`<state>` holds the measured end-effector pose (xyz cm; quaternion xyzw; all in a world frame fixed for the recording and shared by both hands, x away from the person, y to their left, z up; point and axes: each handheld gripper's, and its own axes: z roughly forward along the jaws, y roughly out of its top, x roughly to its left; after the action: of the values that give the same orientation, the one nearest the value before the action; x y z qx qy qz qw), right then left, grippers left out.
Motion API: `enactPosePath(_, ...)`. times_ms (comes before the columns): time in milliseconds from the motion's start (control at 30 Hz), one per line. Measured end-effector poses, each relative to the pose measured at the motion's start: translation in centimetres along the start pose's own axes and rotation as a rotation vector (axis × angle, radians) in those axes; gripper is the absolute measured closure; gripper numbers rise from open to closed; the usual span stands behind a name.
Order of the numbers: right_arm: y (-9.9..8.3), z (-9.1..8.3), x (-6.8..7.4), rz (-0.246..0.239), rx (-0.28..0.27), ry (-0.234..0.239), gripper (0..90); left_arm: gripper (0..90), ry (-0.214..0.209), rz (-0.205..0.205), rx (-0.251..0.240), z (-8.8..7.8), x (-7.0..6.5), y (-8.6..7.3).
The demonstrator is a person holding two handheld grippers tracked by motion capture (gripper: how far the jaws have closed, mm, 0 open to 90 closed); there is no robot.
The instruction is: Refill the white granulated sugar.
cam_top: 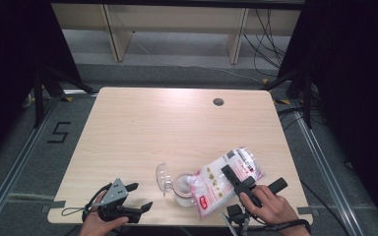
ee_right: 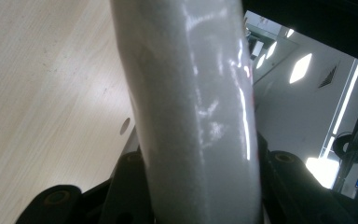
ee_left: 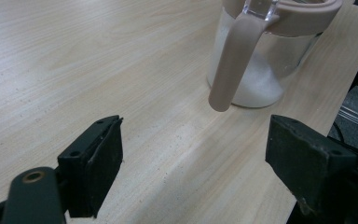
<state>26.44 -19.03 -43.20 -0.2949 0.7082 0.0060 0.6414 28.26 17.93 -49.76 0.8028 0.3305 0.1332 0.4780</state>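
1. The jar of white grains stands close to the near edge of the bench; all places here are told from it. Beyond the jar the bench top lies bare up to the far edge, where a small round hole sits well apart.
2. Its clear lid is swung open and stands up on the jar's left side.
3. The bag of white grains lies tilted just right of the jar, its lower end over the jar's mouth.
4. The right hand-held gripper is right of the jar, clamped across the bag. In the right gripper view the bag fills the gap between the two black jaws. The right hand comes in over the near edge.
5. The left hand-held gripper rests left of the jar, near the bench's near edge, jaws spread and nothing between them. In the left gripper view the jar and its pinkish handle lie ahead of the jaws, apart from them.
6. The left hand grips the tool from below the edge.
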Motion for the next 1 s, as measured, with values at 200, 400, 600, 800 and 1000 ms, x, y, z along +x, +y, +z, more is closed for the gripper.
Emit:
enactPosePath(200, 0.00, 0.04, -0.03, 0.001, -0.004, -0.001, 66.4, 18.4, 0.005, 0.001, 0.005, -0.03, -0.03, 0.01)
enactPosePath(400, -0.12, 0.15, -0.03, 0.003, -0.015, 0.003, 66.5, 18.4, 0.007, -0.005, 0.006, -0.04, -0.04, 0.00)
enactPosePath(600, -0.14, 0.13, 0.13, 0.028, -0.013, 0.007, 66.6, 18.4, 0.001, -0.007, -0.001, 0.02, -0.02, -0.02)
enactPosePath(800, -0.17, 0.20, 0.06, 0.035, -0.019, 0.024, 66.9, 18.4, 0.000, -0.007, -0.002, 0.01, -0.03, -0.01)
enactPosePath(1000, -0.27, 0.20, 0.27, 0.082, -0.019, 0.026, 67.2, 18.4, 0.000, -0.001, -0.001, 0.00, -0.01, 0.00)
